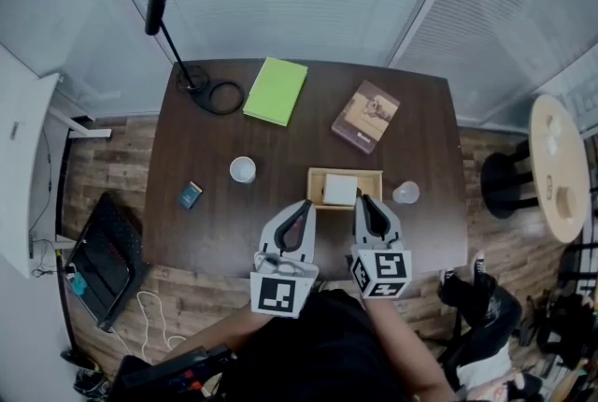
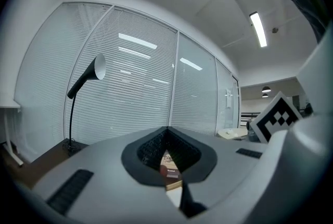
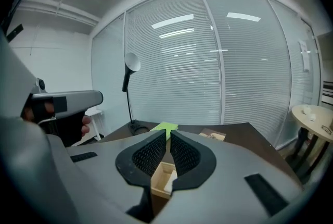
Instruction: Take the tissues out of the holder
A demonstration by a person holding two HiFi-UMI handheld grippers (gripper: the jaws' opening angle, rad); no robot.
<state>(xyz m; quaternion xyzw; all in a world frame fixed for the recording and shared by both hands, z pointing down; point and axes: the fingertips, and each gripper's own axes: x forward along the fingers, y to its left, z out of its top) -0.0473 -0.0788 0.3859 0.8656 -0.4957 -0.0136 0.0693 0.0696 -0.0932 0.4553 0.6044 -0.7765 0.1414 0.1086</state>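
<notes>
Head view: L gripper (image 1: 305, 203), R gripper (image 1: 365, 199) closed, prob at holder (image 1: 316, 178) rim.

blue item (image 1: 191, 194): too small to name, maybe a box | holder (image 2: 174, 184): mostly hidden by jaws

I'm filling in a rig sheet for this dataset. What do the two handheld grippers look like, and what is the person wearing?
The left gripper and the right gripper look alike: light grey moulded bodies with two curved jaws, lined with black ridged pads. Each has a cube with black-and-white square markers at its rear. The person wears a black top.
</notes>
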